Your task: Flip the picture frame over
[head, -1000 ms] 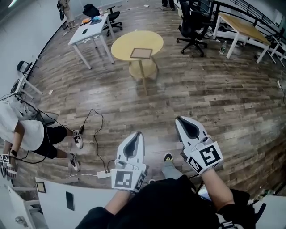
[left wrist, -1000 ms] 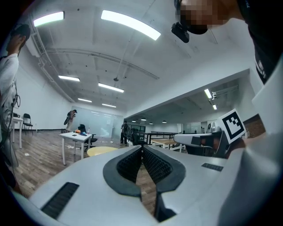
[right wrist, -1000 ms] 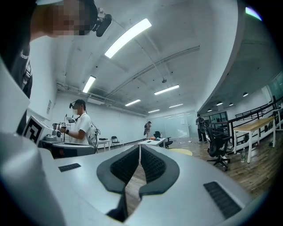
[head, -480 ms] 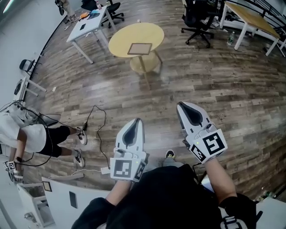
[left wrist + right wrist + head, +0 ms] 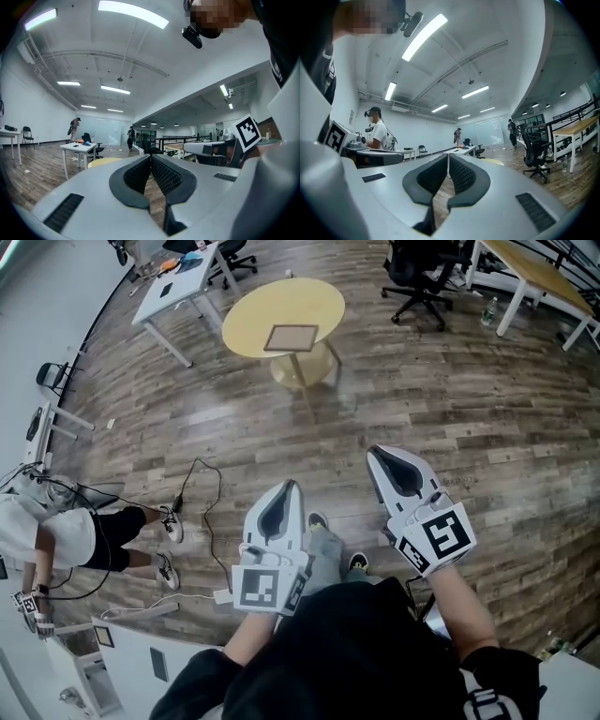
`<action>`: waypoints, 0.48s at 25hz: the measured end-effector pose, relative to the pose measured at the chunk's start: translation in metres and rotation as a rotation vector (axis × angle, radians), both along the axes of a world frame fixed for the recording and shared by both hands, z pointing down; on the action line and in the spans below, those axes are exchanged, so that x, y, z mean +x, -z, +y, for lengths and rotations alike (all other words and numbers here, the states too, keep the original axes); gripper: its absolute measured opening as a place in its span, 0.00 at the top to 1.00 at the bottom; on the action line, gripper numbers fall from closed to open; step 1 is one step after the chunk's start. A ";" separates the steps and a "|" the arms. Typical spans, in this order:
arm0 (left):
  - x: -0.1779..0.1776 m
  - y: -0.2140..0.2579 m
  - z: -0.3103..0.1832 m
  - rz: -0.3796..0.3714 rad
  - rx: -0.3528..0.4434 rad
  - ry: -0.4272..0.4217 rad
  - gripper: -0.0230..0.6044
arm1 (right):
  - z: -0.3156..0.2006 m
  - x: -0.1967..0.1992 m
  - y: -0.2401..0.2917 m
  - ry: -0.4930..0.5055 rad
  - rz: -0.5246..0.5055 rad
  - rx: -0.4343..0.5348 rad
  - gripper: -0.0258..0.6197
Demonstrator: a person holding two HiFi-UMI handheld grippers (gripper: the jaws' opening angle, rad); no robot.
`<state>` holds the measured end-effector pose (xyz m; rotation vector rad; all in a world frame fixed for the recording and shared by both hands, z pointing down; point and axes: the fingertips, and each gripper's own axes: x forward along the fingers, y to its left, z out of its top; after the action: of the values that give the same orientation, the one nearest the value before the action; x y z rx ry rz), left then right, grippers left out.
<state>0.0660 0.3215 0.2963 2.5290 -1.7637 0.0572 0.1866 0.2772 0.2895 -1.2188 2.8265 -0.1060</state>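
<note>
steadily the left gripper [image 5: 287, 493] and right gripper [image 5: 379, 461], jaws closed and empty, have neared the picture frame [image 5: 291, 337], well ahead on its surface [image 5: 246, 320].

— What do the tongs look like?
— The left tongs [image 5: 287, 491] and right tongs [image 5: 378, 457] have white shells, dark ribbed pads and slotted vents. Each carries a marker cube [image 5: 261, 589] (black-and-white square codes).
— And the clothing?
— A black top [image 5: 356, 652] and grey trousers [image 5: 325, 551], with white print on the right sleeve [image 5: 483, 701].
</note>
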 end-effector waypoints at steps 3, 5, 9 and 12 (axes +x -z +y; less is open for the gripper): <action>-0.011 -0.007 -0.022 -0.001 -0.001 -0.009 0.91 | -0.023 -0.014 -0.009 0.000 0.013 -0.010 0.92; -0.022 -0.011 -0.041 0.008 -0.004 -0.016 0.91 | -0.040 -0.025 -0.013 -0.003 0.013 -0.022 0.92; -0.042 -0.018 -0.085 0.018 -0.007 -0.034 0.91 | -0.082 -0.047 -0.019 -0.006 0.033 -0.047 0.92; -0.064 -0.019 -0.123 0.025 -0.007 -0.035 0.91 | -0.119 -0.069 -0.017 -0.003 0.049 -0.046 0.92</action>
<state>0.0018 0.1980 0.3152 2.5441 -1.7079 0.0339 0.1171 0.1581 0.3067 -1.2521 2.8795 -0.1429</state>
